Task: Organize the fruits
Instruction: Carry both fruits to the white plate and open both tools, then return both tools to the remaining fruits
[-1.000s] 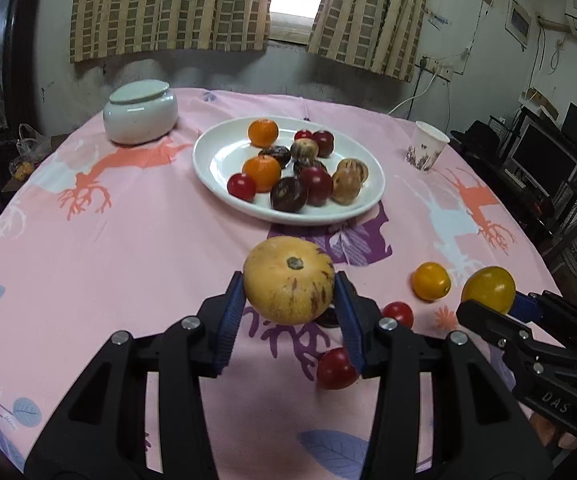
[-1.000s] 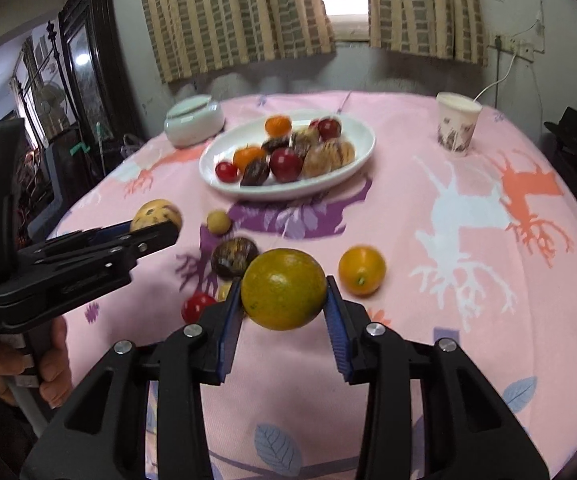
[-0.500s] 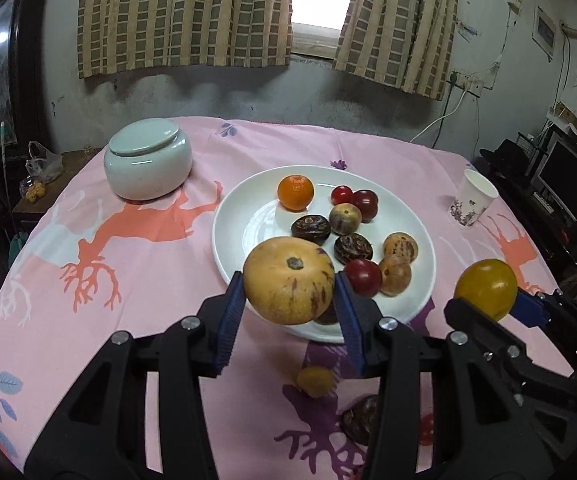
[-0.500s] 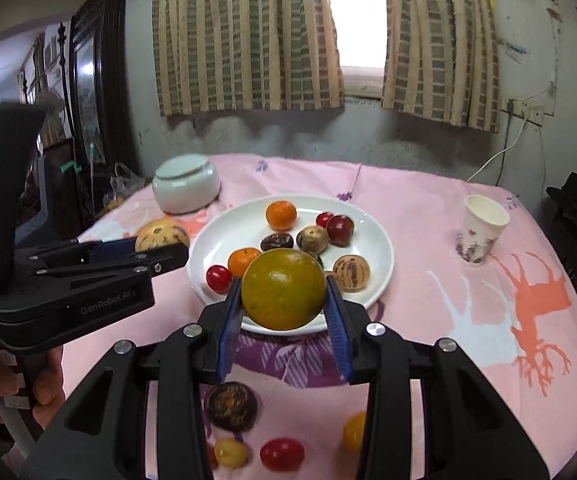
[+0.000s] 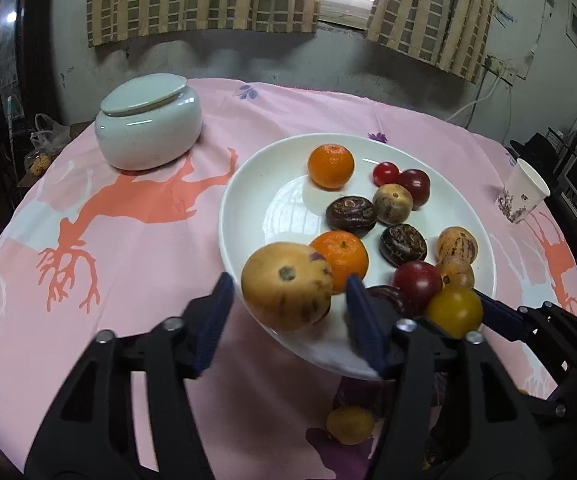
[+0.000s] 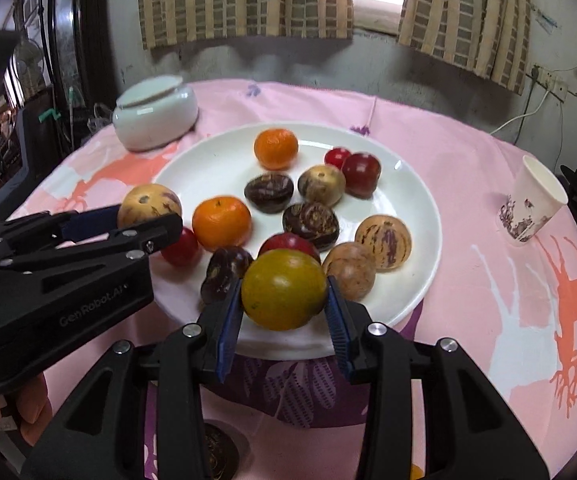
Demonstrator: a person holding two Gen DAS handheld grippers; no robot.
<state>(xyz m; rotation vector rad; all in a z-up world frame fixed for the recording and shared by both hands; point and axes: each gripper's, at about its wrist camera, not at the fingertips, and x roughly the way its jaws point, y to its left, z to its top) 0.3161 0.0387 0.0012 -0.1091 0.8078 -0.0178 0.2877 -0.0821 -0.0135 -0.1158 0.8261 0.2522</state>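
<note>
**A:** Where is the tan melon against the white plate?

**B:** The speckled tan melon sits over the plate's near-left rim, in front of an orange mandarin. The left tongs bracket it, but the blue pads stand away from its sides, with a clear gap at the left pad. So those tongs are spread apart and not clamped on it. From the right wrist view the same melon shows at the plate's left edge, behind the black finger of the left tongs.

**A:** And the other pair?

**B:** The right tongs are closed on the yellow-green fruit, both blue pads pressed to its flanks. It hangs above the plate's near rim, just in front of a dark red plum and beside a dark purple fruit. In the left wrist view that fruit shows at the plate's near-right side.

**A:** What else lies on the plate?

**B:** A second mandarin at the far side, red and purple fruits, and striped tan ones toward the right.

**A:** Off the plate?

**B:** A small yellow fruit on the pink tabletop nearer than the plate, a lidded white jar to the plate's far left, and a paper cup to its right.
</note>
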